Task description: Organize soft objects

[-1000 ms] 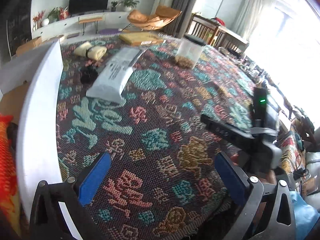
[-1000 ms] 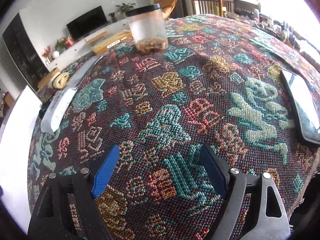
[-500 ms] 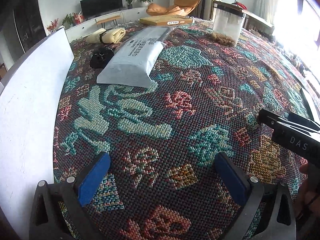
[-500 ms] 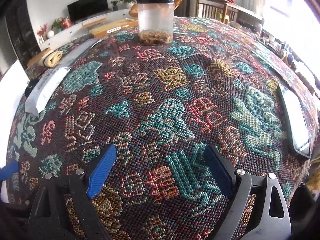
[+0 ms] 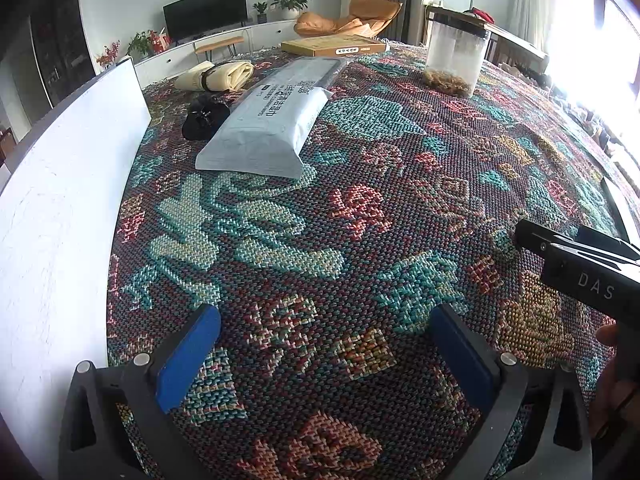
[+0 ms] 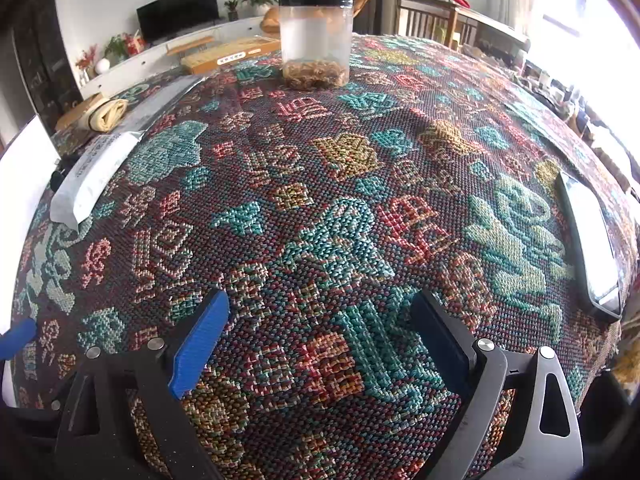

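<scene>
A grey soft plastic parcel (image 5: 272,128) lies on the patterned tablecloth, far ahead of my left gripper (image 5: 324,344), which is open and empty. Left of the parcel lies a small black soft item (image 5: 205,117), and behind it a cream rolled cloth (image 5: 218,76). In the right wrist view the parcel (image 6: 100,164) sits at the far left with the cream roll (image 6: 105,114) beyond it. My right gripper (image 6: 320,332) is open and empty over the cloth. Its body shows at the right of the left wrist view (image 5: 588,276).
A clear jar with a black lid (image 6: 315,42) holds brown bits at the back. A flat wooden box (image 5: 334,46) lies at the far edge. A phone (image 6: 590,240) lies at the right. A white board (image 5: 60,184) stands along the left.
My left gripper has swung to face the parcel and moved closer to it. My right gripper has turned slightly left and advanced a little. Both stay open.
</scene>
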Motion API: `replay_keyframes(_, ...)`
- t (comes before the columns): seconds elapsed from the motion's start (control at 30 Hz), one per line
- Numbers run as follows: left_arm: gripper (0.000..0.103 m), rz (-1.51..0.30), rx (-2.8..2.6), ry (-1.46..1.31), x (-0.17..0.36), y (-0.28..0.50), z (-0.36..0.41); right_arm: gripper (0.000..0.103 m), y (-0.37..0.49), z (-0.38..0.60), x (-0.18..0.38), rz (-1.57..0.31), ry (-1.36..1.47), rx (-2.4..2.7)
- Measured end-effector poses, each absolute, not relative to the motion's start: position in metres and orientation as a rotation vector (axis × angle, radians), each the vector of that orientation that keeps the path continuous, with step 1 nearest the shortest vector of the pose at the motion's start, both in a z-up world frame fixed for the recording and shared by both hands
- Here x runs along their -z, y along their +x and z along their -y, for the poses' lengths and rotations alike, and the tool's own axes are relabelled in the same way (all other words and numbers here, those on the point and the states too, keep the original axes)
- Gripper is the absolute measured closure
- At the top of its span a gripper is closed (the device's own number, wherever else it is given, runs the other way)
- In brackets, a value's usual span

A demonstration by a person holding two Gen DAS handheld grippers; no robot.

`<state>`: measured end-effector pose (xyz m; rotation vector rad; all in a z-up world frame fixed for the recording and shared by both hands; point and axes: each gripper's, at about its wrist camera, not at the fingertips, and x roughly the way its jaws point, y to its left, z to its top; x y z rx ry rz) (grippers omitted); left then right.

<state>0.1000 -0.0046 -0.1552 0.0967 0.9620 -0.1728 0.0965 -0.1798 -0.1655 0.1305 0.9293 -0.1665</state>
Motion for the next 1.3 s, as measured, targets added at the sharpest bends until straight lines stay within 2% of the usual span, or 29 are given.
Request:
replay_keyframes(1.23,0.000,-0.987,0.206,0.116,0.1550,0.0964,0.0034,0.008,0.0952,0.1792,0.1677,-0.926,0.130,0.167)
replay_keyframes(1.3,0.000,-0.977,0.232,0.127,0.1552,0.0914,0.0007,0.005,0.0966,0.1801,0.1673,-0.927,0.134,0.159)
